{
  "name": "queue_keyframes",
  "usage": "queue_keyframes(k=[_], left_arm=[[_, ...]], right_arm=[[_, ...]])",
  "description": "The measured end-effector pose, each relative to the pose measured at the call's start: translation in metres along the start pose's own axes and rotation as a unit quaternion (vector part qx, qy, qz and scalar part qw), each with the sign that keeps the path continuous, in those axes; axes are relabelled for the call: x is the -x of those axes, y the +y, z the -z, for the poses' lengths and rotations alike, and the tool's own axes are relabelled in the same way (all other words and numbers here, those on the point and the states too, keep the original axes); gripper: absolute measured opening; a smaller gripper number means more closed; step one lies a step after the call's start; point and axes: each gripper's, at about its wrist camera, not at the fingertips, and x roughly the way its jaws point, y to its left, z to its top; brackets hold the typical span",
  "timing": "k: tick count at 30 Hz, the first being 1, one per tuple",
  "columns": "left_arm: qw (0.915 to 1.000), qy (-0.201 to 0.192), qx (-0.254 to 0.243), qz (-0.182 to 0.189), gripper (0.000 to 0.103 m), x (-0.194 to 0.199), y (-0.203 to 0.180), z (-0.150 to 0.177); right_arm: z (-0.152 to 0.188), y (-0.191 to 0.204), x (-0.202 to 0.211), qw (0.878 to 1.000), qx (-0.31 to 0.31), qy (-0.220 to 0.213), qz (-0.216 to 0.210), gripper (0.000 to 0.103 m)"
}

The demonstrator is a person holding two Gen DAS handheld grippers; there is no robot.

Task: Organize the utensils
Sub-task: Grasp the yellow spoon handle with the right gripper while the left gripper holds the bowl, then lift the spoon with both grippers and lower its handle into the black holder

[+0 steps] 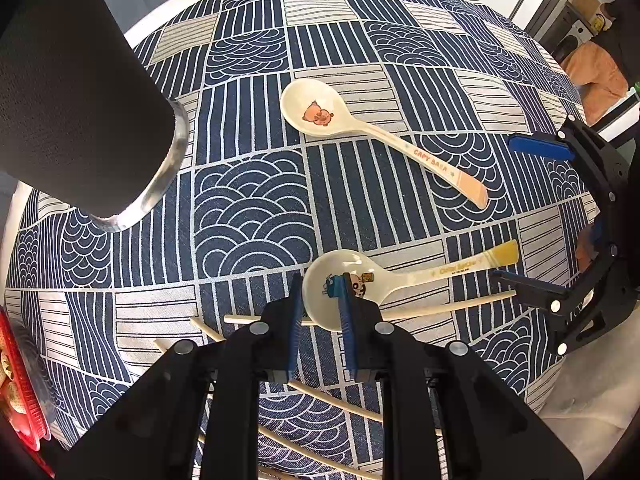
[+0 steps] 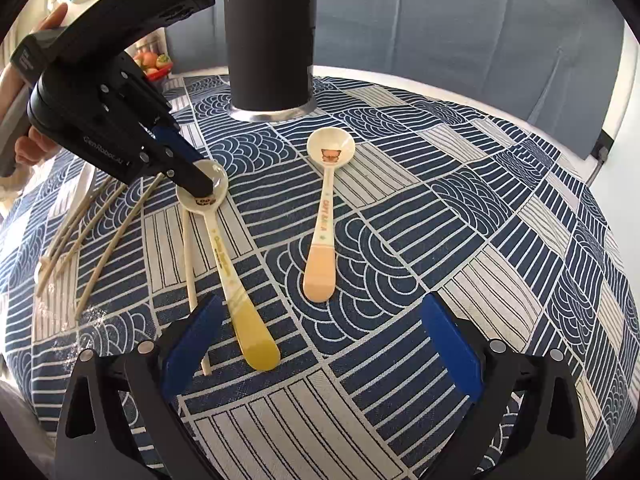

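Two spoons: yellow-handled spoon rim pinched by left hand-held gripper; pink-handled spoon free. Right hand-held gripper spread wide.

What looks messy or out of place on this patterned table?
Nothing is spilled or broken. The pale chopsticks lie scattered and crossed instead of paired, and one lies alongside the yellow-handled cream spoon. The pink-handled cream spoon lies loose too. Neither is in the black cylindrical holder yet.
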Motion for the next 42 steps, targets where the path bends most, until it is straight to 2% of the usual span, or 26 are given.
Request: queue_keyframes(k=[3, 7, 11, 17, 18, 19, 20, 24, 25, 26, 27, 32, 42], left_arm=[[0.9999, -0.005, -0.001, -0.013, 0.01, 0.003, -0.004, -0.001], [0.9989, -0.017, -0.021, -0.039, 0.008, 0.007, -0.012, -0.001], [0.9993, -0.017, -0.021, -0.026, 0.007, 0.008, -0.013, -0.002], [0.9993, -0.022, -0.021, -0.021, 0.006, 0.017, -0.013, -0.002], [0.9989, -0.027, -0.026, -0.028, 0.006, 0.021, -0.014, 0.001], [0.9985, -0.031, -0.03, -0.034, 0.006, 0.025, -0.016, 0.001], [0.9982, -0.035, -0.033, -0.035, 0.005, 0.029, -0.018, 0.002], [0.9969, -0.049, -0.046, -0.041, 0.005, 0.04, -0.029, 0.002], [0.9968, -0.051, -0.047, -0.038, 0.005, 0.042, -0.03, 0.002], [0.9968, -0.051, -0.05, -0.036, 0.004, 0.043, -0.032, 0.002], [0.9964, -0.055, -0.053, -0.038, 0.004, 0.045, -0.034, 0.002], [0.9953, -0.062, -0.06, -0.045, 0.004, 0.052, -0.038, 0.002], [0.9921, -0.079, -0.066, -0.072, 0.004, 0.08, -0.041, 0.004]], right_arm=[[0.001, -0.002, 0.005, 1.0, -0.001, -0.007, -0.01, 0.094], [-0.002, 0.004, 0.013, 0.999, 0.017, -0.016, -0.041, 0.094], [-0.005, 0.014, 0.011, 0.998, 0.043, -0.012, -0.033, 0.094], [-0.007, 0.019, 0.012, 0.997, 0.059, -0.011, -0.052, 0.093], [-0.008, 0.021, 0.012, 0.996, 0.068, -0.008, -0.053, 0.088], [-0.007, 0.023, 0.011, 0.996, 0.075, -0.004, -0.051, 0.072], [-0.008, 0.024, 0.009, 0.995, 0.082, 0.005, -0.052, 0.063], [-0.005, 0.028, 0.006, 0.993, 0.099, 0.018, -0.058, 0.053], [-0.005, 0.03, 0.005, 0.993, 0.105, 0.02, -0.057, 0.043], [-0.005, 0.031, 0.003, 0.992, 0.112, 0.023, -0.059, 0.026], [-0.006, 0.033, 0.001, 0.991, 0.114, 0.03, -0.061, 0.016], [-0.004, 0.042, 0.008, 0.989, 0.133, 0.025, -0.058, 0.011], [-0.018, 0.047, 0.021, 0.988, 0.14, 0.006, -0.063, 0.011]])
